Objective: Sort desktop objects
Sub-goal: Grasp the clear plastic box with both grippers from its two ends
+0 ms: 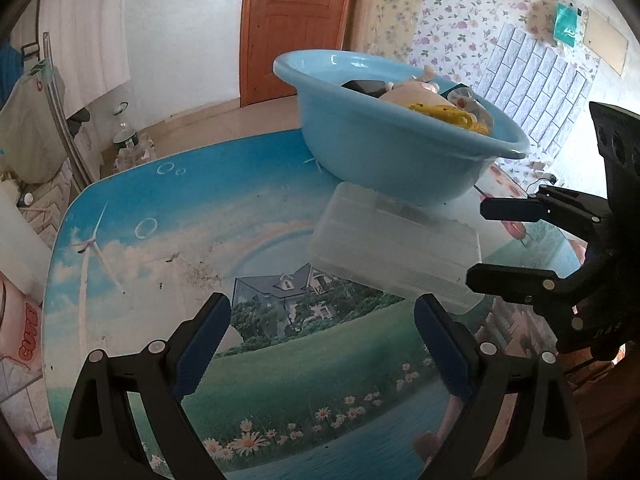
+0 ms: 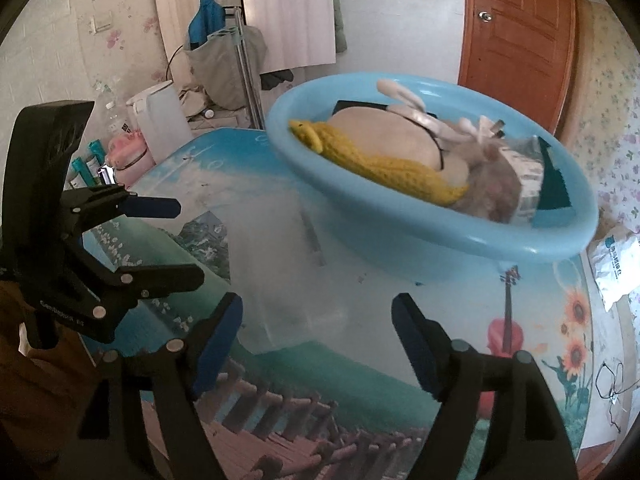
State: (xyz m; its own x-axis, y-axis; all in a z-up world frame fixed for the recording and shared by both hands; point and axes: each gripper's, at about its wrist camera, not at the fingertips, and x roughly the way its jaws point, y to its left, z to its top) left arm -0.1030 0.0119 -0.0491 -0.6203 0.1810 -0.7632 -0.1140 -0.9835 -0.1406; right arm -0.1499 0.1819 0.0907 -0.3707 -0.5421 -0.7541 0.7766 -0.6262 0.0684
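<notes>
A translucent plastic box lies on the picture-printed table, just in front of a light blue basin. The basin holds a yellow knitted piece, a beige plush toy and other small items. My left gripper is open, its fingertips near the box's front edge. My right gripper is open too, and the box lies just ahead of its tips. In the left wrist view the right gripper stands at the box's right end without pressing it. The left gripper shows at the left of the right wrist view.
A white kettle, a pink container and small bottles stand beyond the table's far left edge. A white packet lies right of the basin. A wooden door is behind.
</notes>
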